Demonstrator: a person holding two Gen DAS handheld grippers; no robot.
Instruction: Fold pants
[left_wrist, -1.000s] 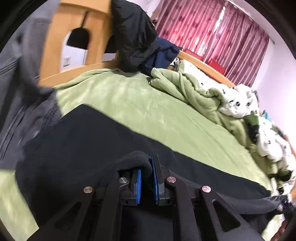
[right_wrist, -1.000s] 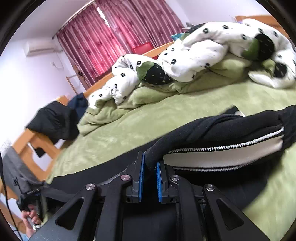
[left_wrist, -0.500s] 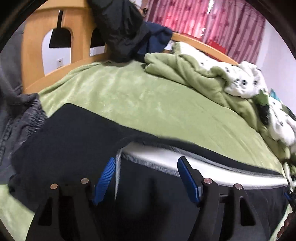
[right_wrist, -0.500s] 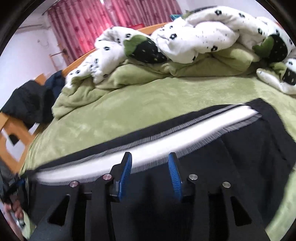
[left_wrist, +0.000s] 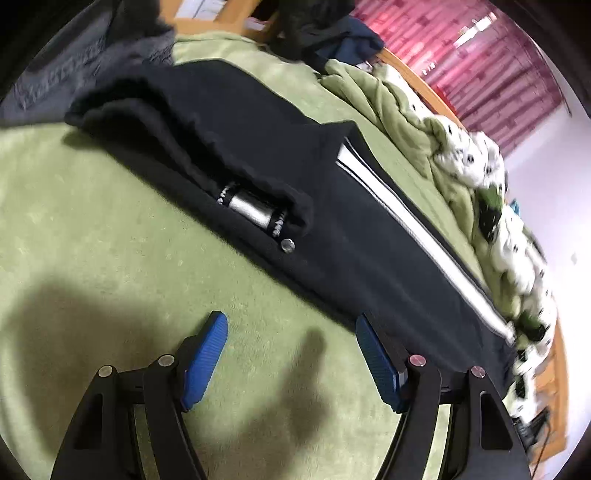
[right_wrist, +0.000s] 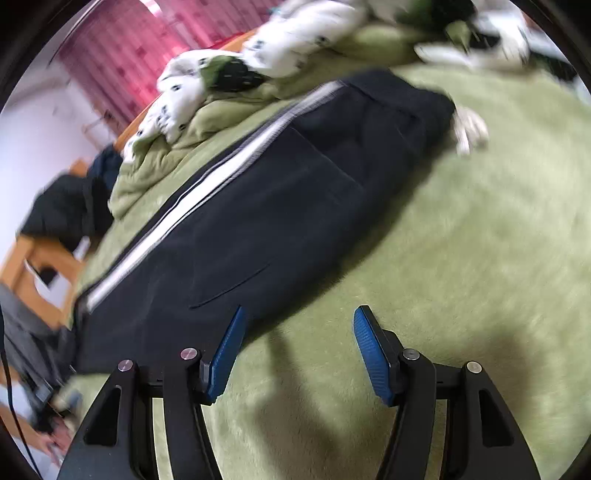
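Black pants (left_wrist: 332, 229) with a white side stripe (left_wrist: 417, 236) lie flat, folded lengthwise, on the green bedspread (left_wrist: 92, 229). They also show in the right wrist view (right_wrist: 266, 192), stripe (right_wrist: 221, 173) along their far edge. My left gripper (left_wrist: 291, 350) is open and empty, just off the near edge of the pants, above the bedspread. My right gripper (right_wrist: 299, 347) is open and empty, its left finger near the pants' edge. A silver cord end (left_wrist: 255, 212) pokes out near the waistband.
A rumpled green and white spotted duvet (left_wrist: 480, 192) lies along the far side of the bed. Dark clothes (left_wrist: 321, 22) hang over the wooden bed frame. A grey garment (left_wrist: 74, 62) lies at the bed's end. Red curtains (right_wrist: 140, 48) cover the back wall.
Both grippers have let go of the pants, opened wide and drawn back toward the near side. The pants now lie flat on the bed, no longer lifted.
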